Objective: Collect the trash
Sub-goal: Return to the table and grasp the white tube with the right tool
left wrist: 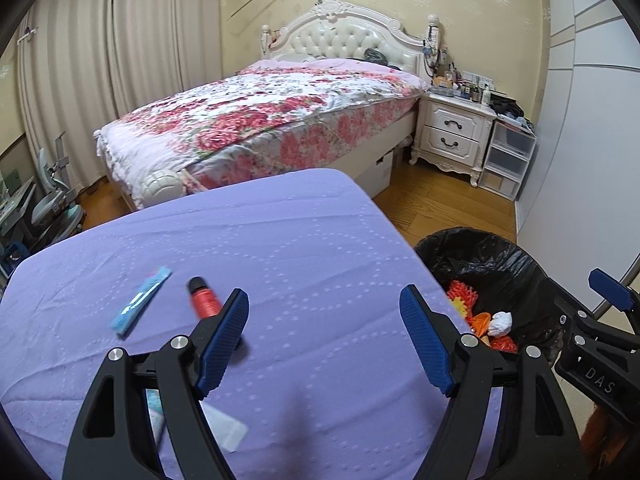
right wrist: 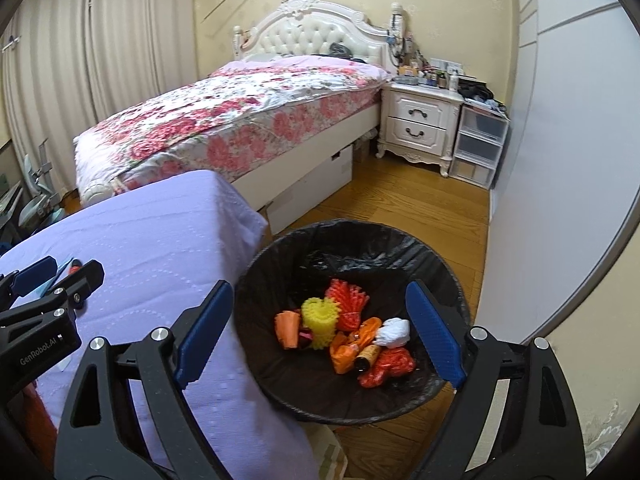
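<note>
My left gripper [left wrist: 324, 292] hangs open over a purple-covered table [left wrist: 300, 240], with nothing between its fingers. A small red bottle with a black cap [left wrist: 204, 299] lies just left of its left finger. A blue wrapper [left wrist: 140, 301] lies further left, and a clear wrapper [left wrist: 226, 426] shows under the left finger's arm. My right gripper [right wrist: 320, 285] is open and empty above a bin lined with a black bag [right wrist: 280, 272]. The bin holds a white paper ball [right wrist: 394, 330] and orange, yellow and red trash [right wrist: 344, 320].
The bin stands on the wooden floor [right wrist: 400, 208] against the table's right edge. A bed with a floral cover [left wrist: 260, 112] lies beyond the table, with a white nightstand [left wrist: 452, 132] and plastic drawers [left wrist: 508, 156] beside it. A grey wall panel [right wrist: 560, 160] runs along the right.
</note>
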`<move>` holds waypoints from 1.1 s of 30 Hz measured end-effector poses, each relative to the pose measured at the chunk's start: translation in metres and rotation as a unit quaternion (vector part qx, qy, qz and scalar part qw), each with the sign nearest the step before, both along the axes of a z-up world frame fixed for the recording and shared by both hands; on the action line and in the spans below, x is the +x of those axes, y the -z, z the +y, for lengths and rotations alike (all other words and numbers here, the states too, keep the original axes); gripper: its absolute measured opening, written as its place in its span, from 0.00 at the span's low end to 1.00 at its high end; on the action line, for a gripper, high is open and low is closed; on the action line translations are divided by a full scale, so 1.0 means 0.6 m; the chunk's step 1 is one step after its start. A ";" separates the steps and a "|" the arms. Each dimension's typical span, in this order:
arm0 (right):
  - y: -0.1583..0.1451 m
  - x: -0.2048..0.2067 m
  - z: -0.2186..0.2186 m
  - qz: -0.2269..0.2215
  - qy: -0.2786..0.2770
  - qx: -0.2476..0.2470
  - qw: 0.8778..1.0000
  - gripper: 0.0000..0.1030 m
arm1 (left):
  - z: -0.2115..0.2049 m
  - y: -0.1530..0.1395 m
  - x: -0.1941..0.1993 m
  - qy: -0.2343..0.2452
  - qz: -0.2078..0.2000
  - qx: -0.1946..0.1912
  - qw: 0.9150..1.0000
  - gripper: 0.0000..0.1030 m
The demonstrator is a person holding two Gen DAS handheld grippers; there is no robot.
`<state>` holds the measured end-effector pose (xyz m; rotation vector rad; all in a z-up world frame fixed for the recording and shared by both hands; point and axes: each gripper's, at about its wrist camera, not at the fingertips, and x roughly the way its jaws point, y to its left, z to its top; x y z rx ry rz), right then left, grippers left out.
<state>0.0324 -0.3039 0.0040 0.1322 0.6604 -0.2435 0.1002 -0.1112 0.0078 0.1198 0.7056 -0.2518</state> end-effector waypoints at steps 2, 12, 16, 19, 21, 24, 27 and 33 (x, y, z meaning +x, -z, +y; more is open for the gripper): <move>-0.003 0.002 0.019 0.000 -0.016 -0.001 1.000 0.83 | 0.022 -0.004 -0.006 -0.010 -0.003 0.000 1.000 0.74; -0.009 0.006 0.136 0.005 -0.107 -0.002 0.994 0.81 | 0.147 -0.002 -0.031 -0.077 0.001 0.001 0.997 0.74; -0.007 0.010 0.190 0.014 -0.149 -0.003 0.989 0.74 | 0.204 0.009 -0.040 -0.112 0.007 0.003 0.994 0.74; -0.003 0.010 0.225 0.020 -0.174 -0.006 0.984 0.72 | 0.240 0.016 -0.046 -0.135 0.013 0.006 0.991 0.74; 0.003 0.010 0.255 0.027 -0.195 -0.009 0.980 0.70 | 0.265 0.021 -0.049 -0.148 0.019 0.005 0.989 0.74; 0.014 0.012 0.288 0.037 -0.220 -0.009 0.975 0.67 | 0.299 0.029 -0.056 -0.170 0.025 0.004 0.985 0.74; 0.025 0.013 0.320 0.050 -0.242 -0.008 0.969 0.67 | 0.328 0.036 -0.063 -0.185 0.028 0.004 0.982 0.74; 0.046 0.029 0.375 0.078 -0.277 -0.008 0.958 0.60 | 0.377 0.047 -0.075 -0.213 0.037 -0.001 0.976 0.74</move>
